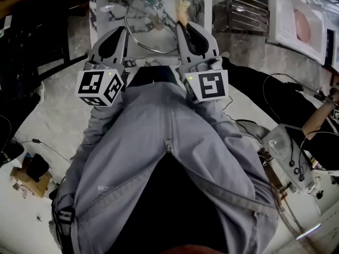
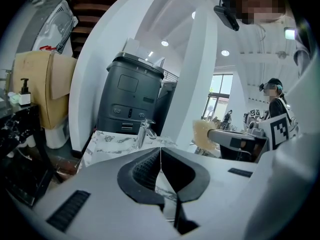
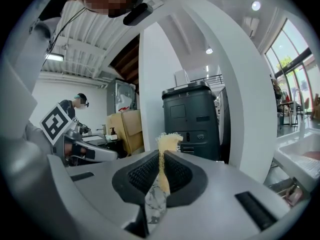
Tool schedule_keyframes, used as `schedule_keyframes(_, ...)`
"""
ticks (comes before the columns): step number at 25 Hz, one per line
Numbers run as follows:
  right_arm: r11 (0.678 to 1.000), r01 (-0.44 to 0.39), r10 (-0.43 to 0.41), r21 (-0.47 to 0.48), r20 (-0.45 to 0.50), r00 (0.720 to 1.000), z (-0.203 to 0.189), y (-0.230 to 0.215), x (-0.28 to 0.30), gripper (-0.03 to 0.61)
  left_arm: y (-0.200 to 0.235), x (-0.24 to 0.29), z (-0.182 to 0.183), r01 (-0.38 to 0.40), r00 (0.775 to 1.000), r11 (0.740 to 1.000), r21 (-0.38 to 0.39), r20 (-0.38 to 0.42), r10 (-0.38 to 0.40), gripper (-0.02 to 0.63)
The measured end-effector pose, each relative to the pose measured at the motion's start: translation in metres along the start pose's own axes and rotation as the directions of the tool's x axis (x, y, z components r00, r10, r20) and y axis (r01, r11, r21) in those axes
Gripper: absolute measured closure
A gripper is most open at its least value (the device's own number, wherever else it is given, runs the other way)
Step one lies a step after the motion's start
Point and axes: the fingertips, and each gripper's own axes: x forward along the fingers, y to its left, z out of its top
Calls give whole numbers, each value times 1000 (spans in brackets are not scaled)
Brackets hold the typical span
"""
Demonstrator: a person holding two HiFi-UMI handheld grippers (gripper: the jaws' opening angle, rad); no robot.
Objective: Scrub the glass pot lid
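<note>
Room: marbled counter [image 1: 117,10] with a sink stands at the far side, pale stone floor [image 1: 47,120] below it, white arched columns [image 2: 200,74] behind.
Left gripper [image 2: 160,154]: jaws pressed together, nothing to be made out between the pads; it hangs at the counter's near left edge.
Right gripper [image 3: 161,156]: jaws pinch a yellow sponge [image 3: 169,140], whose frayed top sticks out beyond the tips.
Glass pot lid [image 1: 156,25]: in the sink between the two grippers, knob near its middle. Its metal rim runs just beside the left gripper's tip; contact cannot be told.
Sponge and lid: the sponge sits over the lid's far right rim.
Faucet [image 2: 145,132]: upright on the counter, beyond the left gripper.
Farther out: dark grey machine [image 2: 132,99] behind the counter, cardboard box [image 2: 45,89] and pump bottle [image 2: 23,91] to its left.
Near side: the person's grey jacket [image 1: 169,157] fills the foreground.
</note>
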Motion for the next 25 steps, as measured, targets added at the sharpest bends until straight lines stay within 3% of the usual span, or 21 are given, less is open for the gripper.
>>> schedule_keyframes(15,1000,9,-10,-18,-56,998,-41,0,20,532,38,11,-47,-16,999,999,-36,-46,15,597)
schedule_keyframes(25,999,-36,32,-31,-126,992,-74,11,48,532,59,40,-73,-30,992,998,-61,-126,22,597)
